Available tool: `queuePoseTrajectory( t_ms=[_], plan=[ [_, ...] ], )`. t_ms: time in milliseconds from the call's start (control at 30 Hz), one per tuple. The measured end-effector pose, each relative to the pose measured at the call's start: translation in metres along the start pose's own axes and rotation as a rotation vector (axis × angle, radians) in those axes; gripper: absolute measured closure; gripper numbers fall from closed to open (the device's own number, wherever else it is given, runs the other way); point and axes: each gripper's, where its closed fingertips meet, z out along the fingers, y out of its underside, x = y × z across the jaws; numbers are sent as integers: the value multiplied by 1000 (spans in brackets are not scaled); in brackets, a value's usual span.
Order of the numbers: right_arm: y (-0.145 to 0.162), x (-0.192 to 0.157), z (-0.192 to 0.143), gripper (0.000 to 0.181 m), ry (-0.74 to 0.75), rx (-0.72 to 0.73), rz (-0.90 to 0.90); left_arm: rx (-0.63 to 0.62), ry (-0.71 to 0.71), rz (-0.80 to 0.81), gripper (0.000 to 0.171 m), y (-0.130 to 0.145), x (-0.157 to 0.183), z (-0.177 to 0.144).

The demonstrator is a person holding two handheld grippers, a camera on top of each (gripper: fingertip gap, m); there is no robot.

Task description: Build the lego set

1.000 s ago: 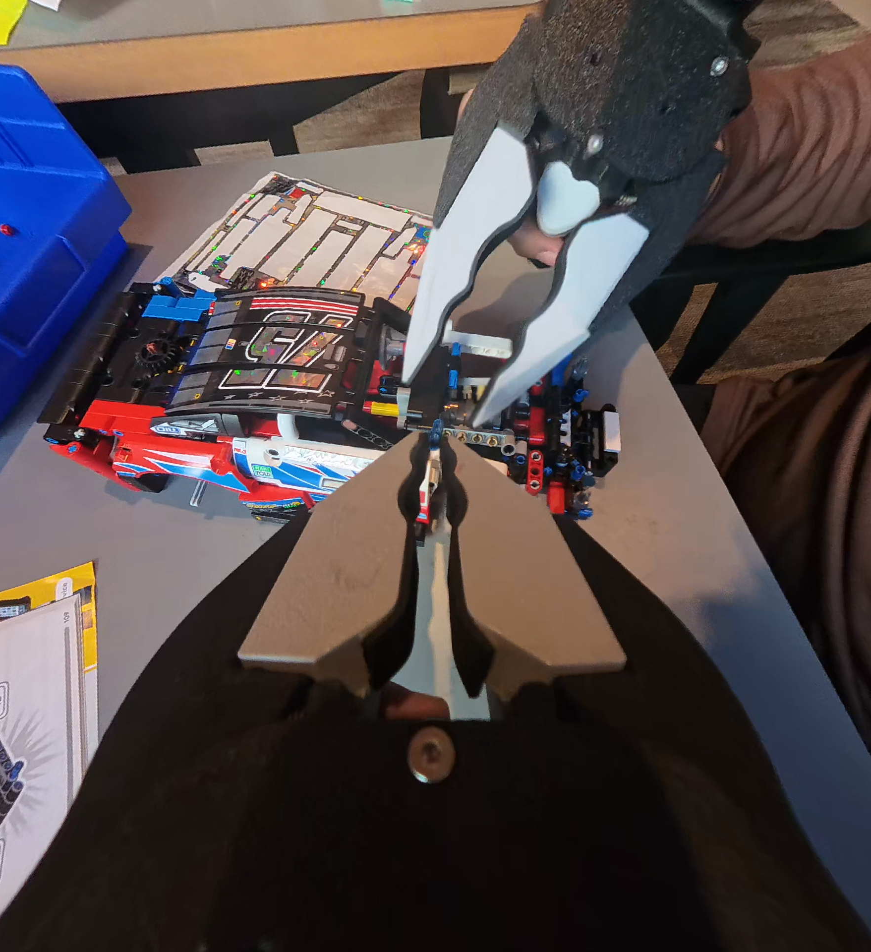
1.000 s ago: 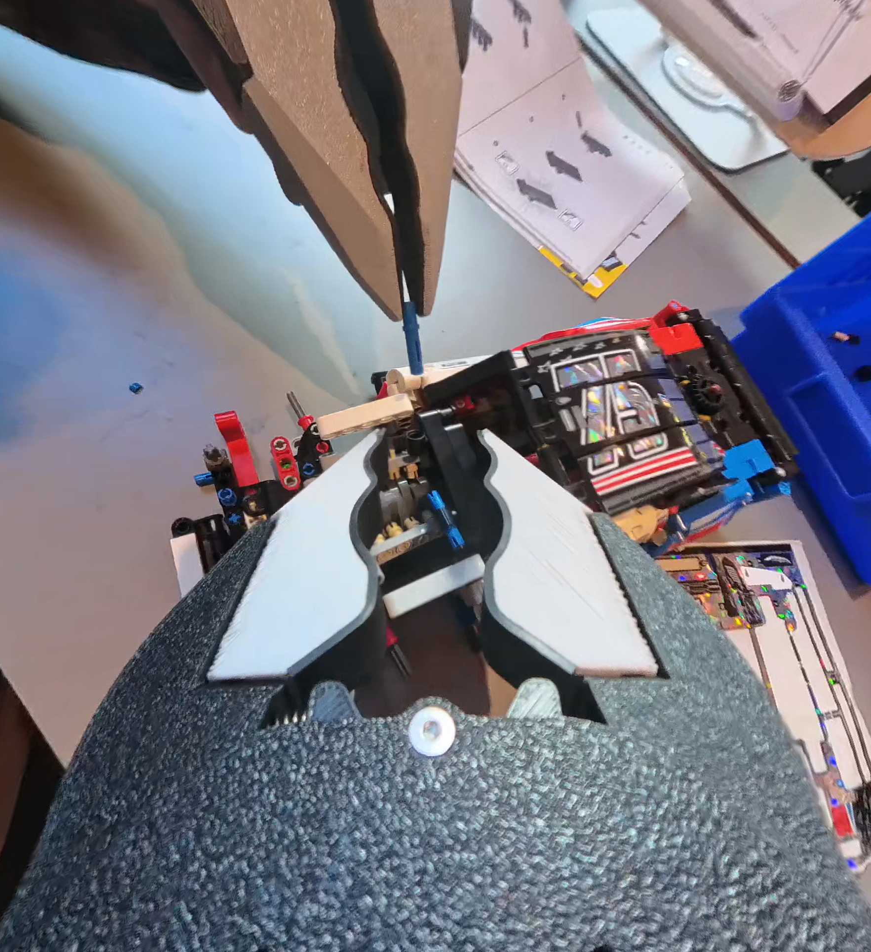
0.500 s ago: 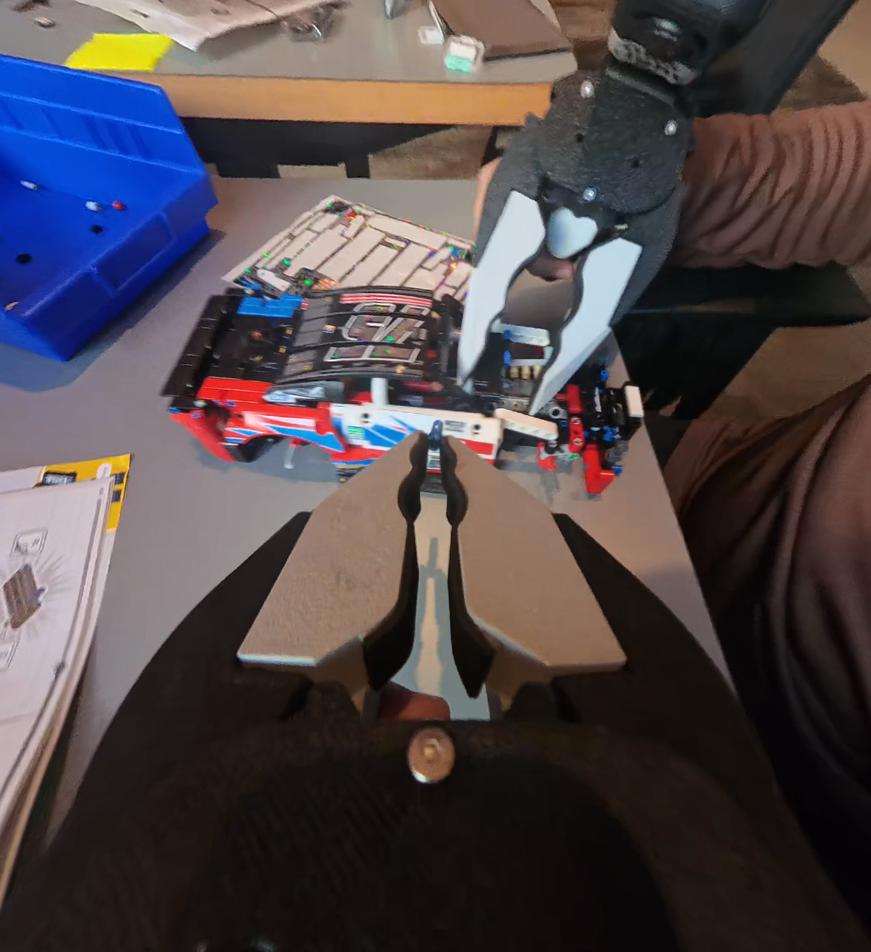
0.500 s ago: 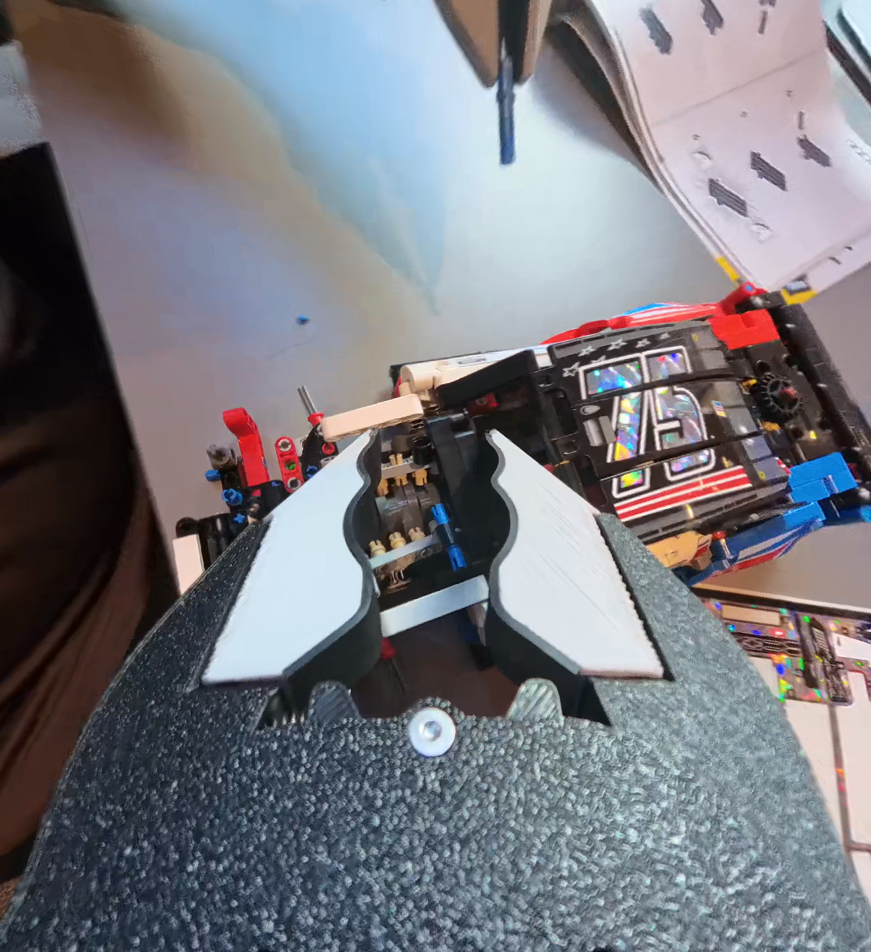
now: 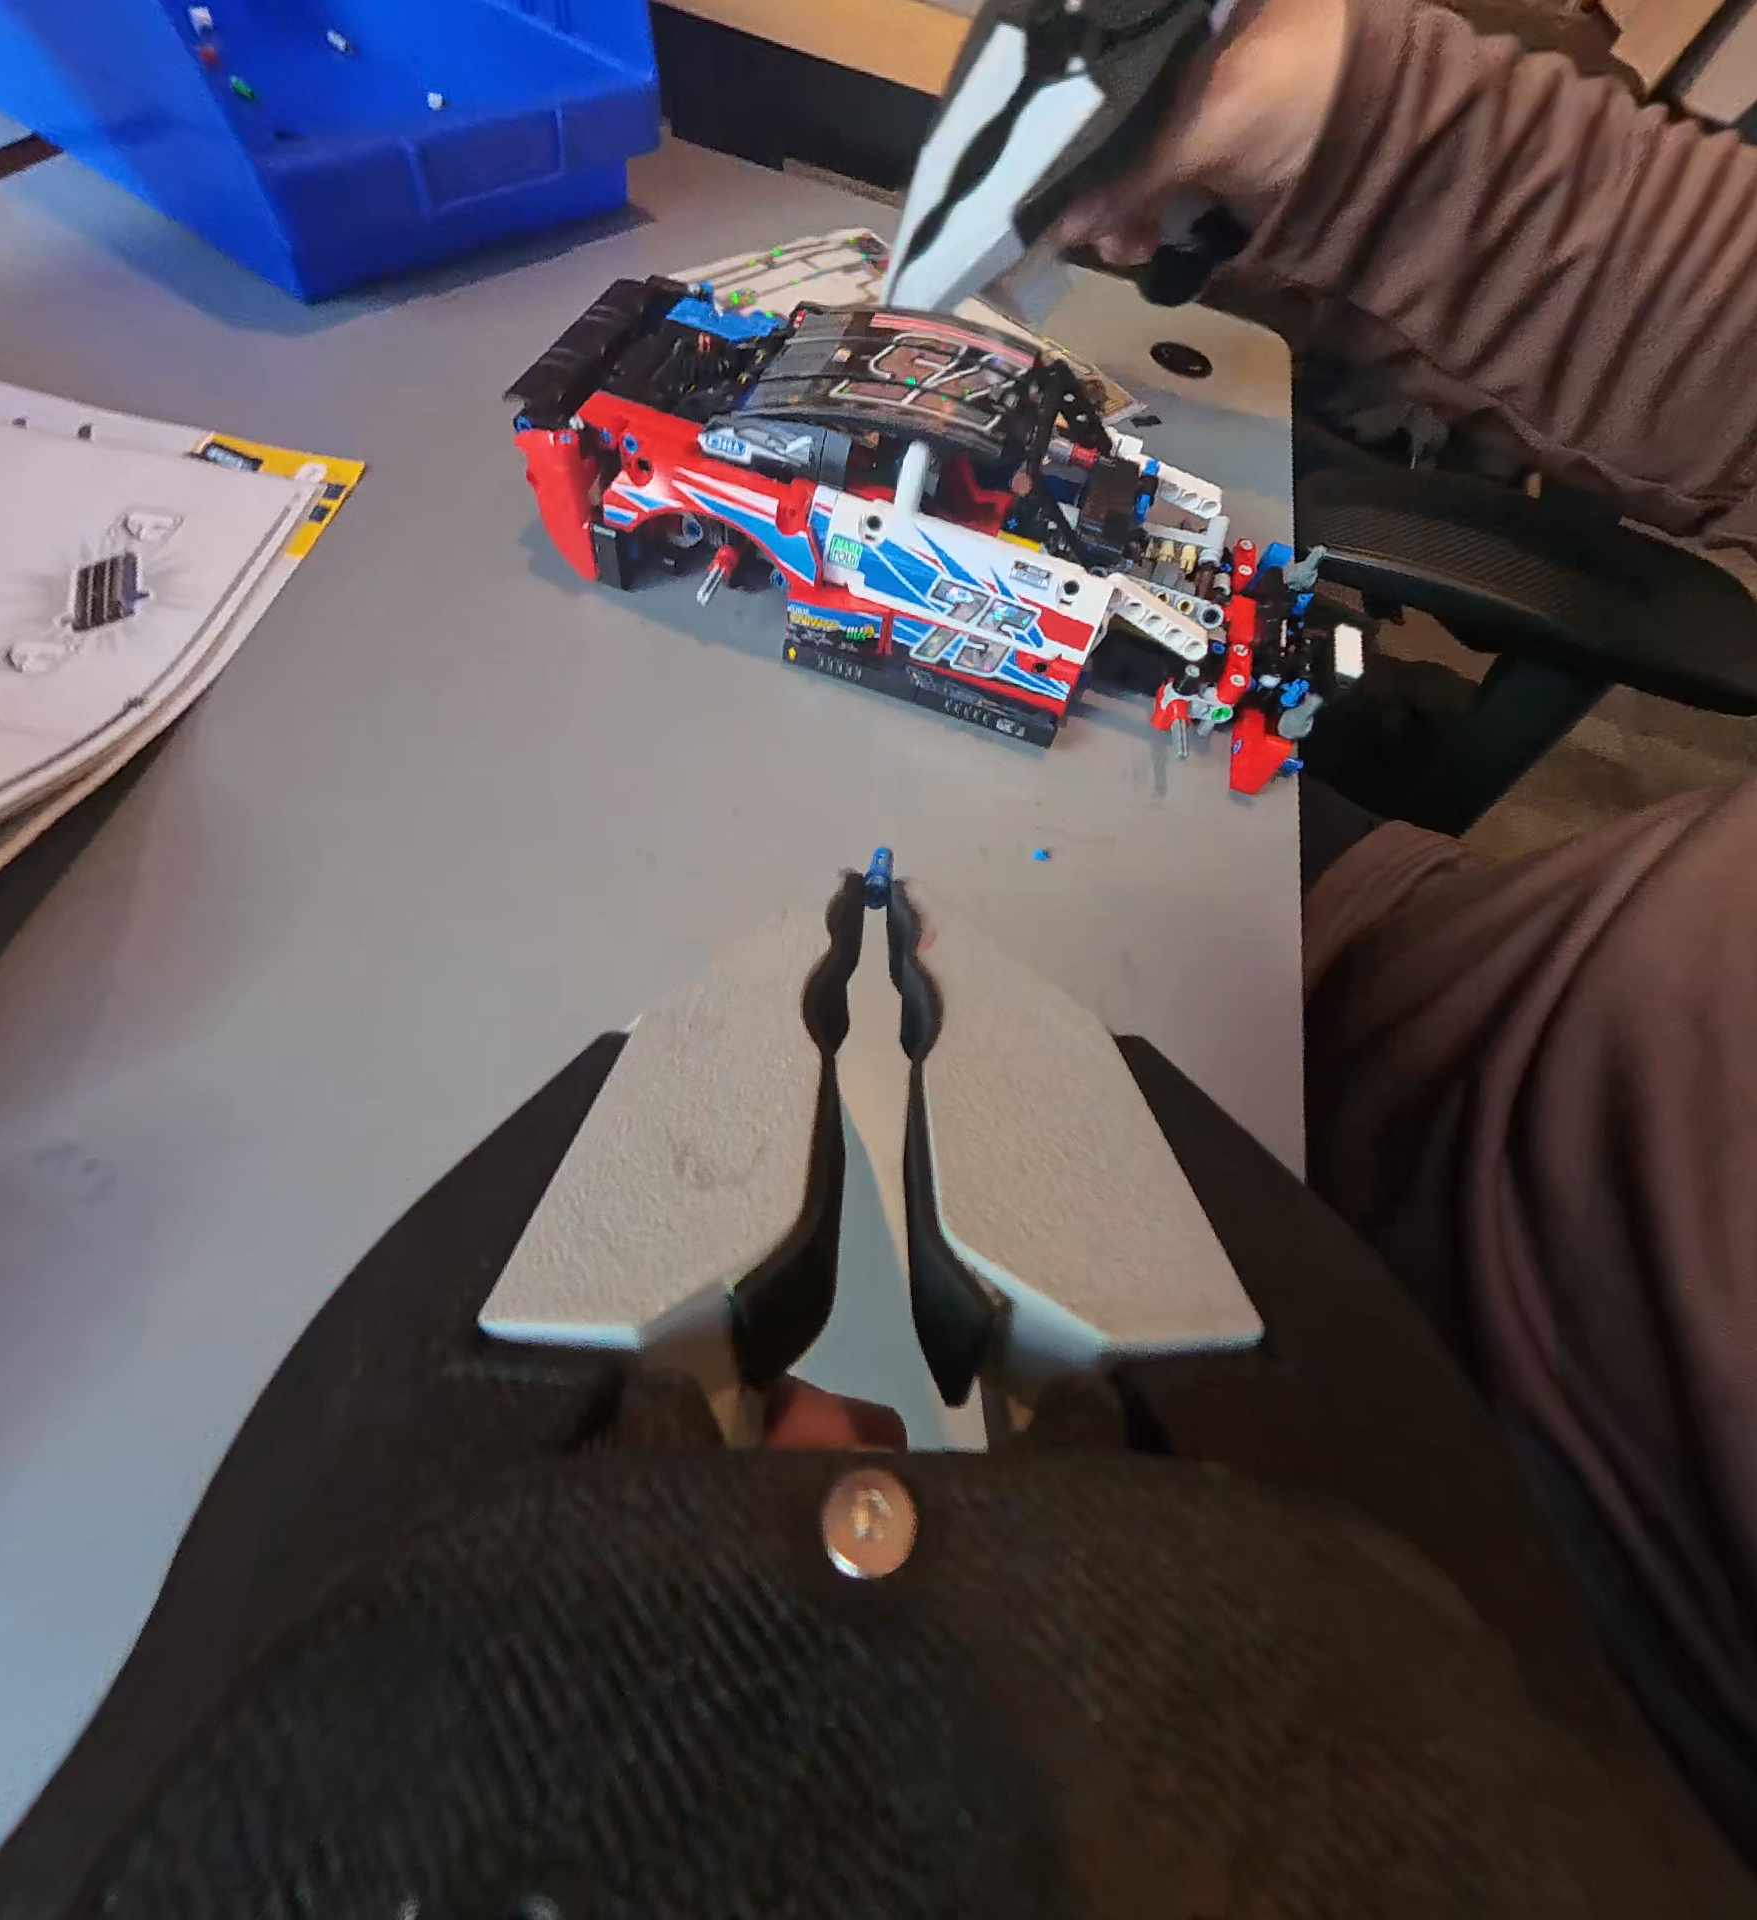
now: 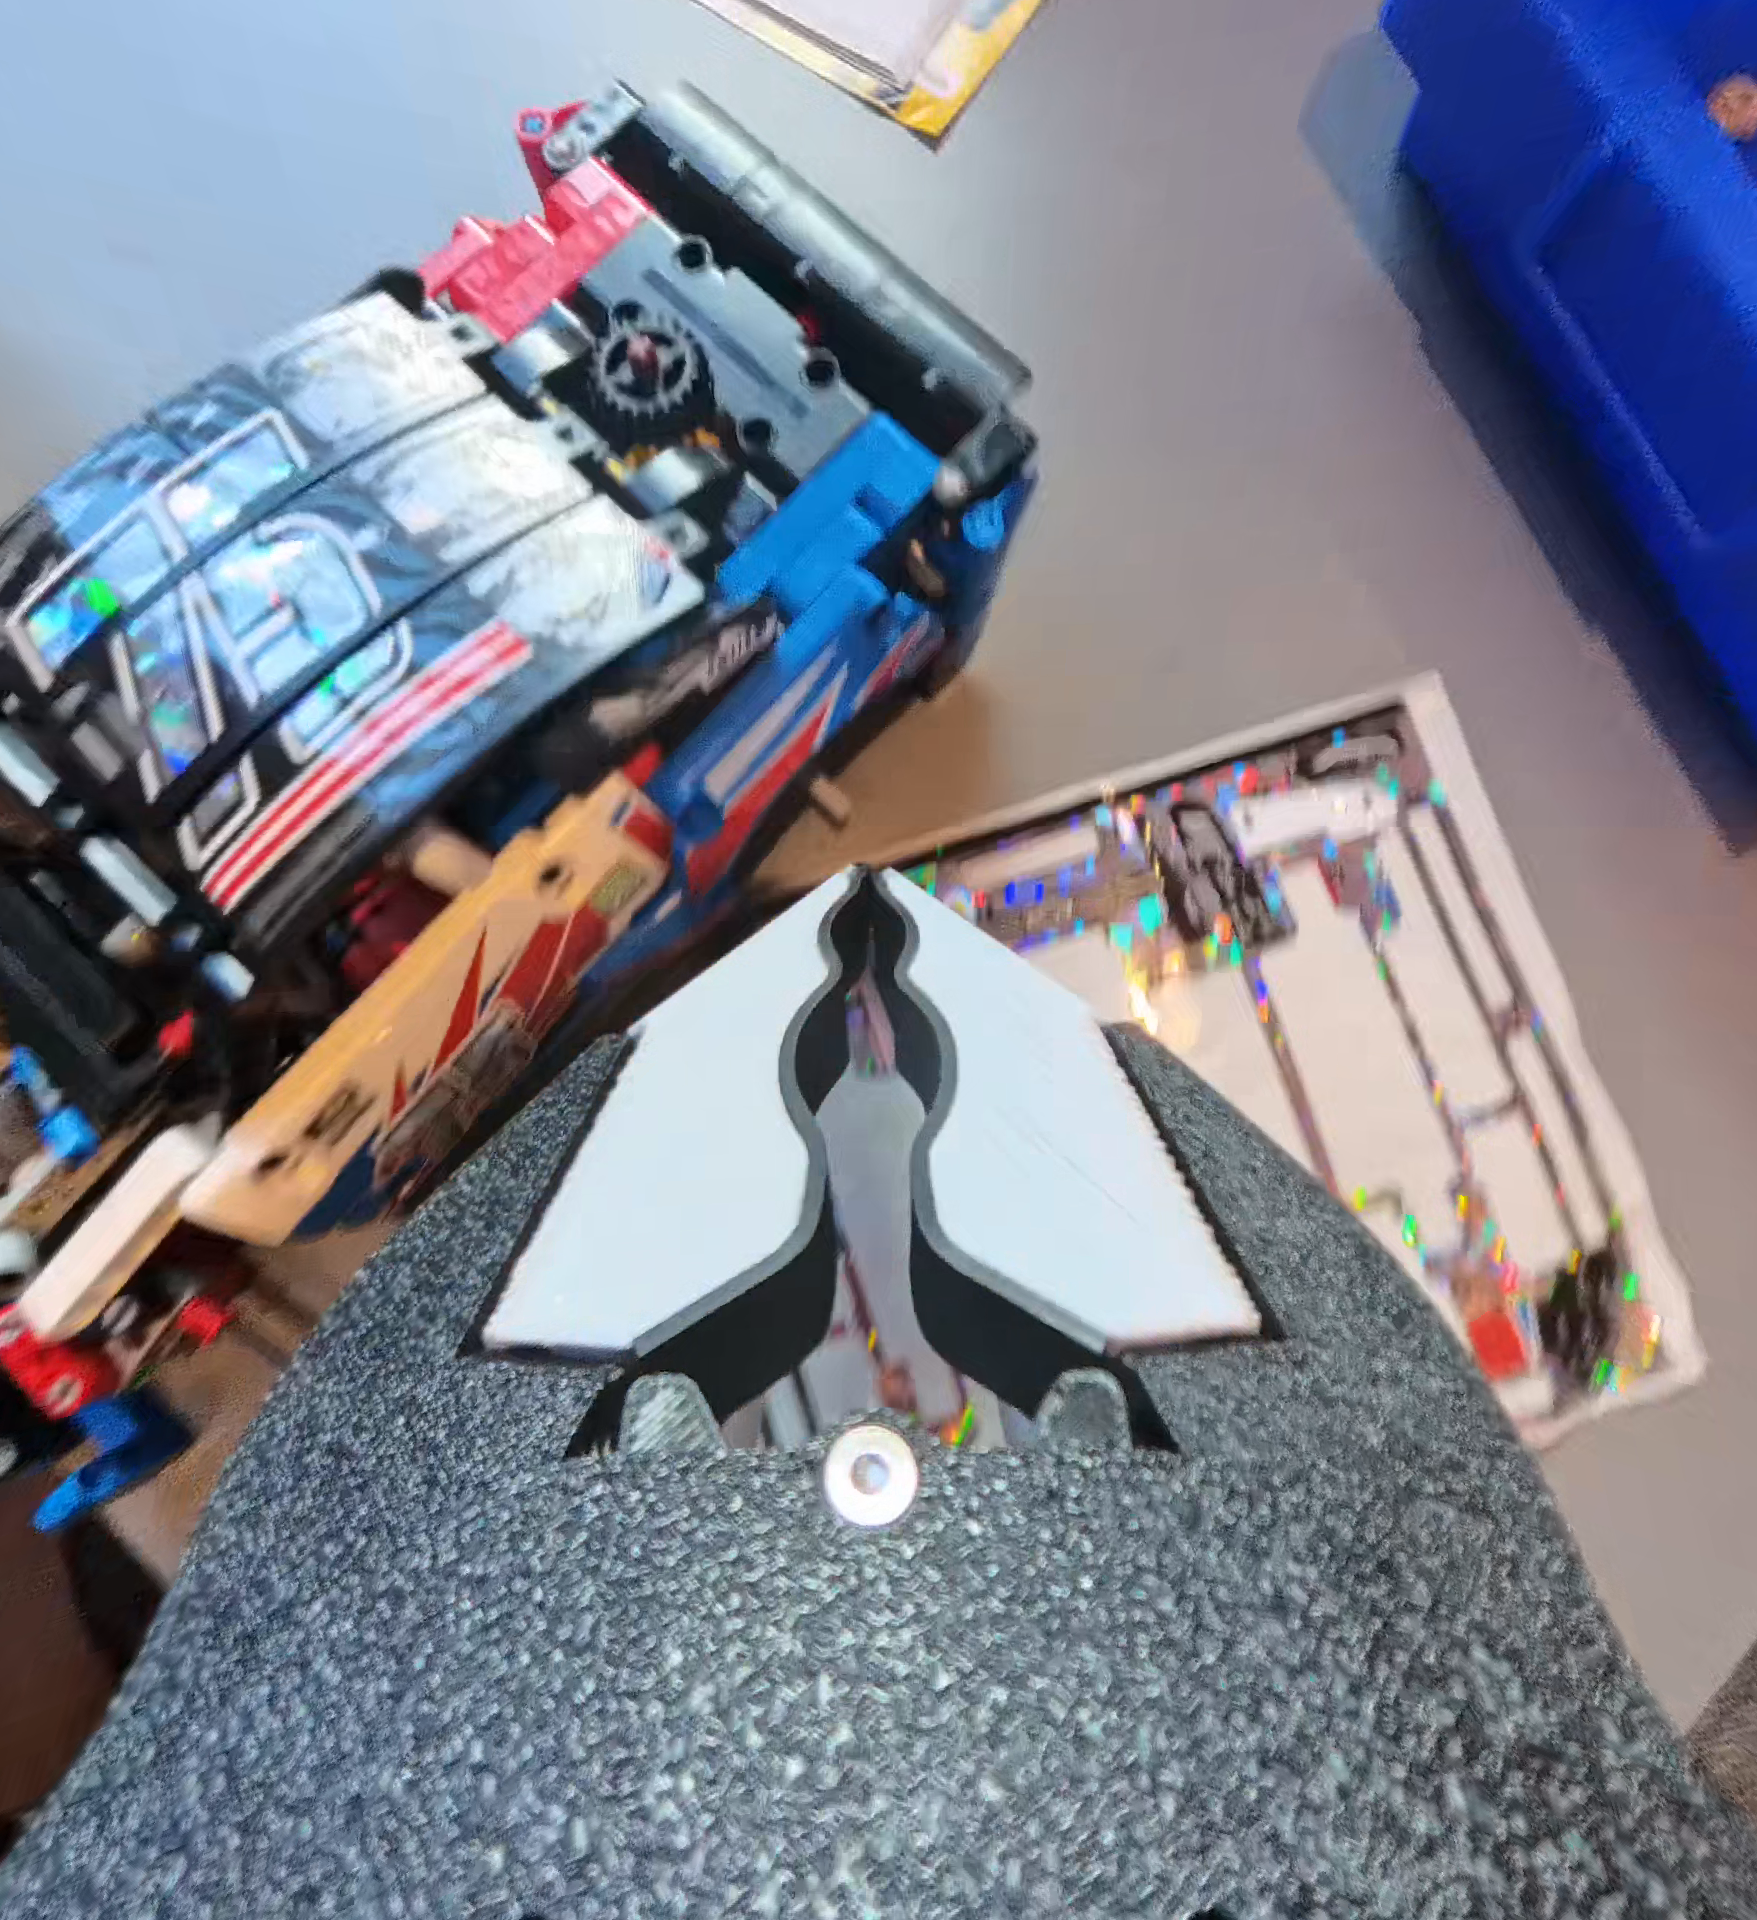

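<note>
Grey table (image 5: 354, 935) edge beside car (image 5: 884, 540)

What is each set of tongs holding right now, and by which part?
The left tongs pinch a small blue pin by its rear end, tip protruding. The right tongs are closed on nothing.

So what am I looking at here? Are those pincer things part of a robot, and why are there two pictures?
No robot: a person holds a two-finger gripper in each hand, and each carries a camera looking along its fingers, hence two pictures. The left gripper is shut on a small blue pin, held above the grey table. The right gripper is shut with nothing in it that I can see; it also shows far off in the left picture, by the person's sleeve. On the table stand a half-built lego car, a sticker sheet, an instruction booklet and a blue bin.
</note>
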Motion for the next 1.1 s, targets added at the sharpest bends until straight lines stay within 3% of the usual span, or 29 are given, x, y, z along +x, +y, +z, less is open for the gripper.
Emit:
queuePoseTrajectory(
  t_ms=[133,267,533,633,700,800,900,1000,1100],
  plan=[
    [-25,-4,34,181,-60,-64,-122,8,-17,-43,170,13,4,-6],
    [-71,-36,53,181,-253,47,-164,25,-36,-49,170,16,5,-15],
    [-155,-154,111,181,-574,136,-414,90,-26,26,170,-17,32,-31],
    [-184,-161,108,181,-504,147,-393,94,-13,93,169,-29,53,-24],
    [-193,-156,81,174,-458,209,-342,86,-11,147,170,-33,66,-13],
    [-173,-153,27,169,-380,323,-343,46,-44,237,169,-36,74,10],
    [-126,-182,-20,165,-373,399,-408,13,-38,278,170,-37,75,32],
    [-82,-213,-39,163,-311,409,-502,32,16,223,169,-45,76,43],
    [-64,-216,-39,162,-166,404,-545,74,57,125,170,-56,73,48]
  ],
)
